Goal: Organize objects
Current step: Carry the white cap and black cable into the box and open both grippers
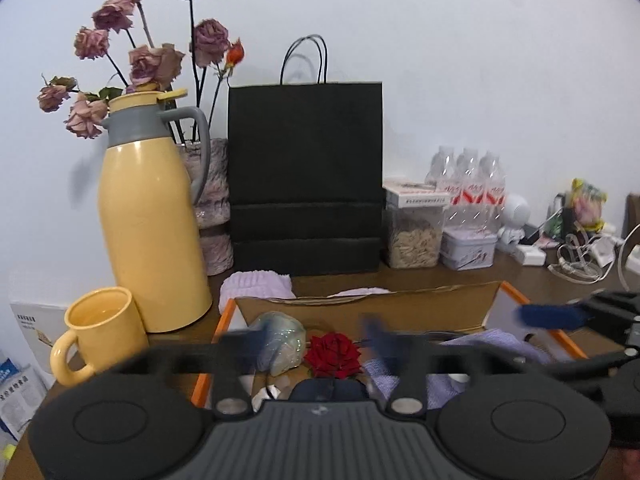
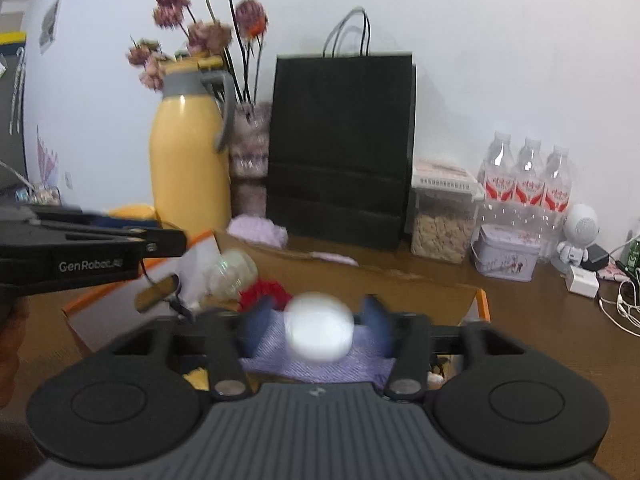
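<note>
An open cardboard box with orange edges sits on the wooden table and holds a red rose, a clear wrapped bundle and a lilac cloth. My left gripper hovers open and empty over the rose. My right gripper is over the box with its jaws apart; a blurred white ball sits between them above the lilac cloth. No finger touches the ball visibly. The right gripper's blue pad shows in the left wrist view. The left gripper shows at the left of the right wrist view.
Behind the box stand a yellow thermos, yellow mug, dried roses in a vase, black paper bag, snack jar, tin, water bottles, small white robot figure and cables.
</note>
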Motion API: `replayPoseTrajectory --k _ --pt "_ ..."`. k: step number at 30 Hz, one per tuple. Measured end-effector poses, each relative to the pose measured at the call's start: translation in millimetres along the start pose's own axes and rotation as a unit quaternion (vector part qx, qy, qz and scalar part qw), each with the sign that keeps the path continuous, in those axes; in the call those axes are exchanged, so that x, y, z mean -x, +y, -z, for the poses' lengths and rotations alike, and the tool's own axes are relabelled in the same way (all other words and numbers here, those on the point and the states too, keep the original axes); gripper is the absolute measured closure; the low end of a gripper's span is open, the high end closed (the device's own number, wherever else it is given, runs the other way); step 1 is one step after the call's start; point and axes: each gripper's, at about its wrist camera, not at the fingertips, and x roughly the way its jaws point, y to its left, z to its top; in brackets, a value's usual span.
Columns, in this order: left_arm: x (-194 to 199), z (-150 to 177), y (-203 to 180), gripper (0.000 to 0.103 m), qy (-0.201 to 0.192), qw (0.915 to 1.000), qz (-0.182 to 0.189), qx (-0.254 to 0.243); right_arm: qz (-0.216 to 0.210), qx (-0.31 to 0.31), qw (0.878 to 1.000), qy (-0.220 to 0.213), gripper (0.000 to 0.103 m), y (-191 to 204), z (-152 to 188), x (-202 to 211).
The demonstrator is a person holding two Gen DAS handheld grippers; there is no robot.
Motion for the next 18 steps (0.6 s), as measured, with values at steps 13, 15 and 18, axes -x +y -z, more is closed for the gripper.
replayPoseTrajectory --k 13,15,18 --pt "-5.7 4.7 12.1 0.0 -0.003 0.9997 -0.006 0.022 0.017 -0.004 1.0 0.008 0.0 -5.1 6.9 -9.2" --pt "-2.2 5.8 13.7 0.0 -0.001 0.9997 -0.008 0.023 0.018 -0.002 1.0 0.004 0.0 -3.1 6.5 -5.0" --pt "4.9 9.2 16.1 0.0 0.002 0.9997 -0.01 0.023 0.016 -0.003 1.0 -0.002 0.0 0.4 7.1 3.0"
